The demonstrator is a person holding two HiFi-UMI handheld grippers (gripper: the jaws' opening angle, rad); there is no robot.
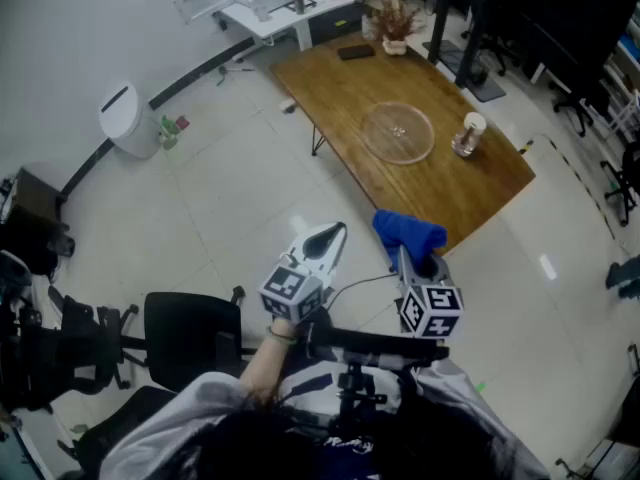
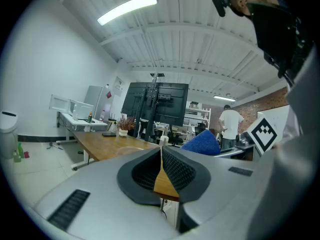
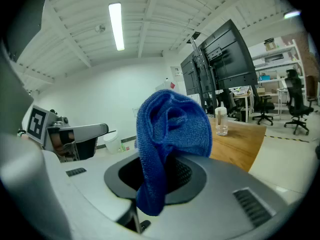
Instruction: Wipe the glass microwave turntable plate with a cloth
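The clear glass turntable plate (image 1: 398, 132) lies flat on the wooden table (image 1: 350, 98), well ahead of both grippers. My right gripper (image 1: 408, 256) is shut on a blue cloth (image 1: 409, 235), which bunches above the jaws in the right gripper view (image 3: 171, 134). My left gripper (image 1: 330, 238) is held beside it over the floor, jaws closed with nothing between them (image 2: 161, 170). In the left gripper view the cloth (image 2: 202, 144) shows at the right and the plate (image 2: 127, 150) is a faint disc on the table.
A glass jar with a white lid (image 1: 468, 134) stands right of the plate. A plant pot (image 1: 394, 30) and a dark phone (image 1: 356, 52) sit at the table's far end. A white bin (image 1: 128, 120) stands by the wall. Black chairs (image 1: 190, 340) are near me.
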